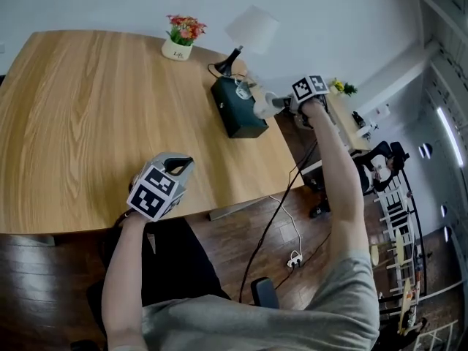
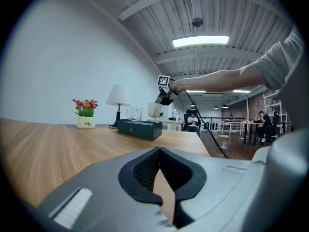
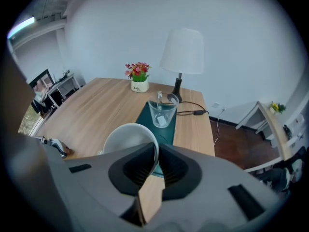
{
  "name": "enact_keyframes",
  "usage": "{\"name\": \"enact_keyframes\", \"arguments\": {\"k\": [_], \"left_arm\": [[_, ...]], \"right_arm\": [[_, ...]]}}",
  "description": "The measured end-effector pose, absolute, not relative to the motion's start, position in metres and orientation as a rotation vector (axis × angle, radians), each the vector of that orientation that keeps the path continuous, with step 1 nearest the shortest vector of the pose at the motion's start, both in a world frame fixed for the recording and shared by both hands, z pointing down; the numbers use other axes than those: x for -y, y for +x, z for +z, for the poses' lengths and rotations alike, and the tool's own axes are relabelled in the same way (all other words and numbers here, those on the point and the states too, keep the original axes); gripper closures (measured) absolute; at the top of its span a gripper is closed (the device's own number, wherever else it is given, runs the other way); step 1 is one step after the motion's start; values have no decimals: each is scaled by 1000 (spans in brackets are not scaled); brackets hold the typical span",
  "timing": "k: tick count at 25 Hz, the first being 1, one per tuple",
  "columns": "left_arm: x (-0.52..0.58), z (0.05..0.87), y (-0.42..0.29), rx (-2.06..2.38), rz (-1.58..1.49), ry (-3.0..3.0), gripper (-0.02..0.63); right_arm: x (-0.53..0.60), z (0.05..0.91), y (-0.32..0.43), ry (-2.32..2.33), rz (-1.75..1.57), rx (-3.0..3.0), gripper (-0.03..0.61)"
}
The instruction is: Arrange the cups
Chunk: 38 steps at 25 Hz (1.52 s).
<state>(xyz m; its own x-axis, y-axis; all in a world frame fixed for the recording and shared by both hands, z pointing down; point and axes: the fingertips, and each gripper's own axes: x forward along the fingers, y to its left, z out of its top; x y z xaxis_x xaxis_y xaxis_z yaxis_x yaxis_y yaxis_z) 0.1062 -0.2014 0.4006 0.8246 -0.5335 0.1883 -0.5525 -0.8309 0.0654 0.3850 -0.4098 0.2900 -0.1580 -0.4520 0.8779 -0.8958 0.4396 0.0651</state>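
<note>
Pinching the rim of a white cup (image 3: 126, 138), the right gripper (image 3: 155, 151) is keeping its jaws nearly together, with only the cup's wall between them. It is holding the cup in the air over one end of the dark green box (image 1: 238, 115); the left gripper view is showing it just clear of the box's top. A glass cup (image 3: 161, 112) is standing upright on the box, beyond the white one. Behind the box, a lamp (image 1: 248, 31) and a flower pot (image 1: 178, 48) are sitting on the wooden table (image 1: 88, 108). Well away from the box, the left gripper (image 1: 179, 163) is hovering by the table's near edge, its jaw tips meeting on nothing.
</note>
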Motion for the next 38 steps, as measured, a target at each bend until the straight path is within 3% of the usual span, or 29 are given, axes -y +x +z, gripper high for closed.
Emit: {"name": "enact_keyframes", "arguments": {"k": [15,18,20,27,33,35,38], "left_arm": [[199,400,106,845,244,2888,604],[200,401,105,848,242,2888,604],[200,401,104,851,243,2886,604],[201,401,105,853,244,2884,604],[200,400,107,849,247,2882,604],[200,399,107,848,248,2879,604],[201,396,106,849,247,2874,604]], "right_arm": [[442,335,398,1160,766,1795,537],[446,335,397,1153,739,1833,538],[448,333,397,1159,708,1856,502],[452,321,400,1203,628,1874,499],[444,282,408,1261,421,1866,502],[434,253,382,1256,312,2006,542],[396,193,319,1256,2,2325,543]]}}
